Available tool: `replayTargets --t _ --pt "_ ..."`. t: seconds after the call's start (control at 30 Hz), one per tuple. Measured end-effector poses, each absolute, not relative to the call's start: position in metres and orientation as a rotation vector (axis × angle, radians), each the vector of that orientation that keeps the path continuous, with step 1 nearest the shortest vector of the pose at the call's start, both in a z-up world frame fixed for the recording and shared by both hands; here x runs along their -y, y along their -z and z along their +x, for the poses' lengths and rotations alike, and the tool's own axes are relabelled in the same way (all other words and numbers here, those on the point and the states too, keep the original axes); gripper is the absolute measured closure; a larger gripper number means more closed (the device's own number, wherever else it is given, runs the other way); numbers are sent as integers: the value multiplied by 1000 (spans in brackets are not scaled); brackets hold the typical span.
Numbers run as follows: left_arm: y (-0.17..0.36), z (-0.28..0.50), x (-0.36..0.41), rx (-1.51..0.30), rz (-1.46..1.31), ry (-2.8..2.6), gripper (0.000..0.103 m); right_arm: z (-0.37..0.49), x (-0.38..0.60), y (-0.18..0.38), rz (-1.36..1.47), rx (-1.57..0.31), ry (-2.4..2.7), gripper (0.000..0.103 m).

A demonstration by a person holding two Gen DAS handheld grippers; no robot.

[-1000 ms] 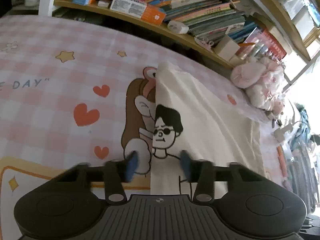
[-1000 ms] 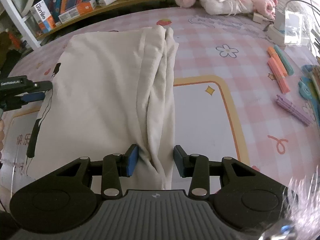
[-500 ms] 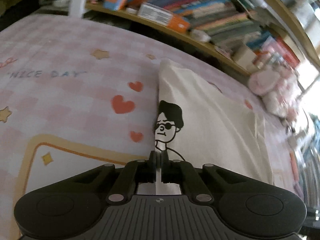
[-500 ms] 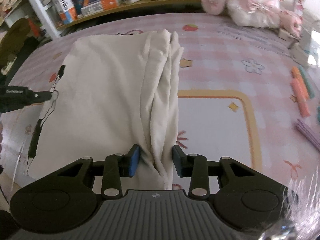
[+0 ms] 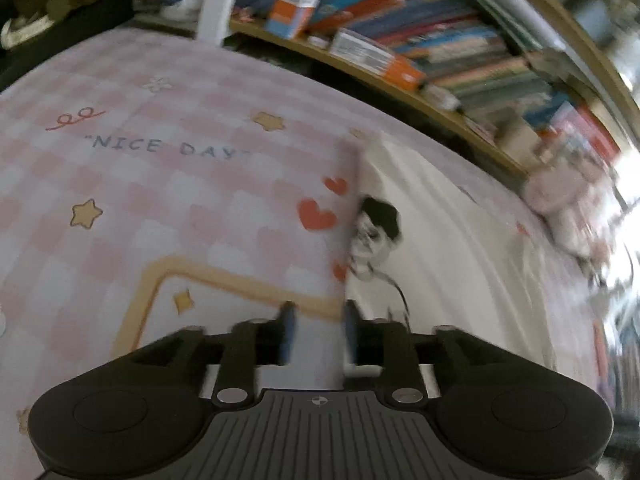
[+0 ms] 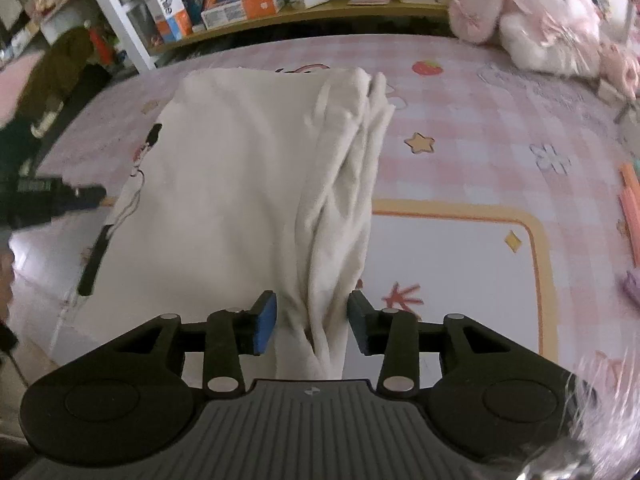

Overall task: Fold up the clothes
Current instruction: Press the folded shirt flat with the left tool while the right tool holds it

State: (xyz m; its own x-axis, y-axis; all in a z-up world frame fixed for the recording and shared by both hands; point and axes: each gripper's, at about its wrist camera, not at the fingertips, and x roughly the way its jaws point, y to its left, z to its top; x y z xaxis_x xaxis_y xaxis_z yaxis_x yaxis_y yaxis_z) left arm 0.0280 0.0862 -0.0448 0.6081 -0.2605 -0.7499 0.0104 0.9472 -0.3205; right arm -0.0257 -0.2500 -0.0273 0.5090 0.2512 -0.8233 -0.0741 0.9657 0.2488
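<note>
Cream garment (image 5: 448,248), left wrist view: spread flat over pink checked cloth (image 5: 168,200), folded left edge carrying a black line-drawn cartoon figure (image 5: 376,232). Left gripper (image 5: 318,332) just off that edge near the bottom, blue pads parted by a modest gap, nothing between them; right fingertip at the fabric's border, contact impossible to confirm through heavy blur. Judged placed there to work the printed edge, whether about to pinch or just let go. Bookshelf (image 5: 400,52) beyond, packed with spines and boxes. Right wrist view: same garment (image 6: 240,184) seen lengthways, soft matte knit, smooth over the broad left panel, bunched into long rope-like ridges along the right side. Right gripper (image 6: 312,322) straddling the near end of those ridges, jaws wide, blue pads either side of the bundle with a sliver of daylight on each, so not clamped. Probably positioned to gather the loose side layers in one bite. Left gripper (image 6: 80,194) visible as a dark bar at the far left edge, beside the print. Garment already narrowed into a long strip; further folding along its length looks outstanding. Plush toys (image 6: 536,20) at far right, coloured pens (image 6: 630,200) at the edge.
</note>
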Motion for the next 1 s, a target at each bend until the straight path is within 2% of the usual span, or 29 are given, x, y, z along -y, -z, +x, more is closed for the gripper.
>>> replayTargets --t 0.13,0.5,0.63,0.67,0.73,0.8,0.83,0.87,0.9,1.0 --pt "41 -2 -72 -892 -212 170 53 -38 263 20 245 -1026 -209 60" --pt "48 -31 -62 -943 -250 134 52 -45 288 30 423 -1086 -192 61" --pt "51 -29 -64 -958 -297 141 57 -46 288 31 434 -1091 -205 62" --pt "51 -29 -64 -964 -312 152 64 -47 289 32 441 -1095 -205 63" --pt "52 -31 -64 -971 -333 163 68 -47 292 34 460 -1104 -203 64" --pt "54 -34 -64 -973 -372 168 80 -48 294 38 489 -1116 -200 65" --pt "56 -35 -65 -974 -396 171 89 -48 295 39 504 -1118 -199 66" --pt "57 -37 -66 -970 -419 174 99 -47 295 39 515 -1120 -203 71" --pt "54 -40 -66 -952 -424 176 100 -47 294 40 523 -1125 -213 79" --pt "38 -50 -59 -874 -360 186 100 -46 291 42 537 -1135 -240 88"
